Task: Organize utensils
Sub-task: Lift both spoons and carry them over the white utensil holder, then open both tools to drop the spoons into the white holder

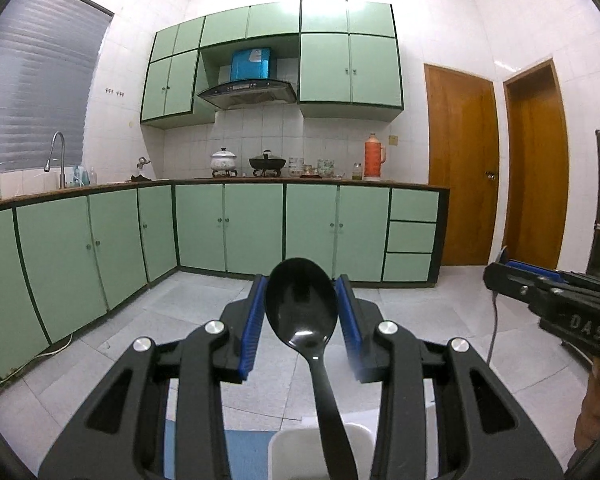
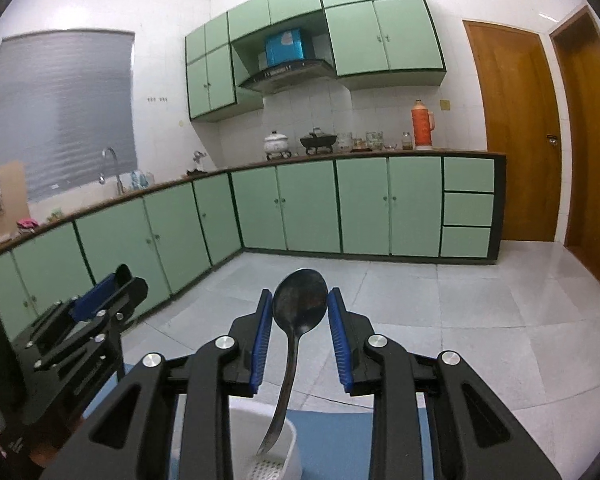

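In the left wrist view my left gripper (image 1: 301, 286) is shut on the bowl of a glossy black plastic spoon (image 1: 302, 308). Its handle slants back and down over a white utensil holder (image 1: 290, 454) at the bottom edge. The right wrist view shows my right gripper (image 2: 300, 298) shut on the bowl of a dark, worn metal spoon (image 2: 300, 306). That thin handle hangs down to a white perforated holder (image 2: 246, 424), and I cannot tell whether its tip is inside. Each gripper also shows in the other's view: the right gripper (image 1: 504, 276) at the right, the left gripper (image 2: 118, 286) at the left.
A blue mat (image 2: 332, 440) lies under the holder on a surface below both grippers. Beyond is a grey tiled floor (image 1: 148, 320), an L-shaped run of green cabinets (image 1: 252, 228) with pots and an orange thermos (image 1: 374, 156) on the counter, and brown doors (image 1: 460, 168) at the right.
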